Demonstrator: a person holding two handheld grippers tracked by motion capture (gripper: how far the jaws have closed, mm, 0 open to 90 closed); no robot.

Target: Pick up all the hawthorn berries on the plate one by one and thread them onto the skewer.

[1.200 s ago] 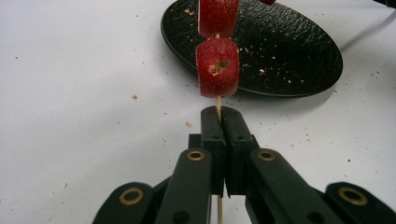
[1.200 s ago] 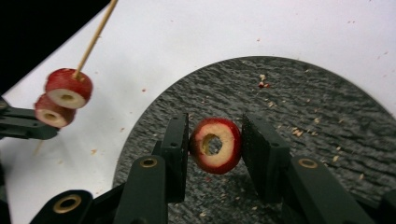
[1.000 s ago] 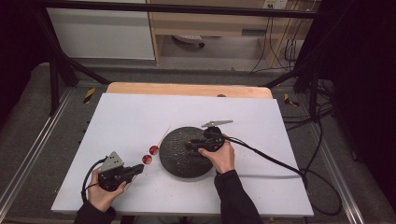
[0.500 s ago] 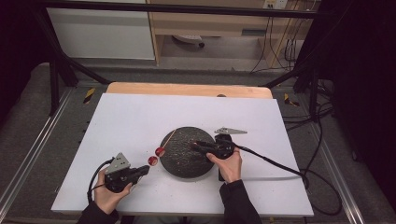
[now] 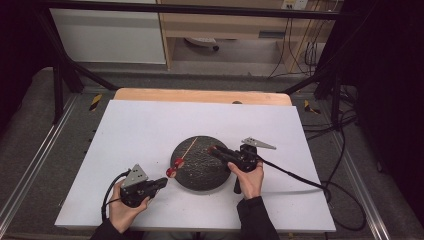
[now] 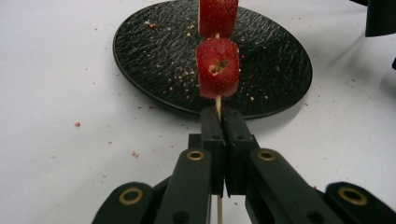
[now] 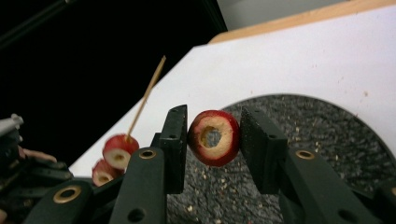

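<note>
A thin wooden skewer (image 5: 190, 146) carries two red cored fruit pieces (image 6: 217, 67) near its lower end and slants up over the left rim of a round black plate (image 5: 205, 172). My left gripper (image 5: 165, 181) is shut on the bare stick below the fruit, and the left gripper view shows its jaws (image 6: 218, 116) pinching that stick. My right gripper (image 5: 212, 149) hovers over the plate, shut on a third red fruit slice (image 7: 214, 137) with a hollow core. In the right gripper view the skewer (image 7: 145, 95) stands to the left of that slice.
The plate (image 6: 154, 51) sits on a white board (image 5: 150, 130) over a wooden table and holds scattered crumbs. The right gripper's cable (image 5: 300, 177) trails off to the right. Black frame posts stand at the table's far corners.
My left gripper has moved right with the skewer, bringing the fruit to the plate's left rim. My right gripper has shifted a little to the right with its slice.
</note>
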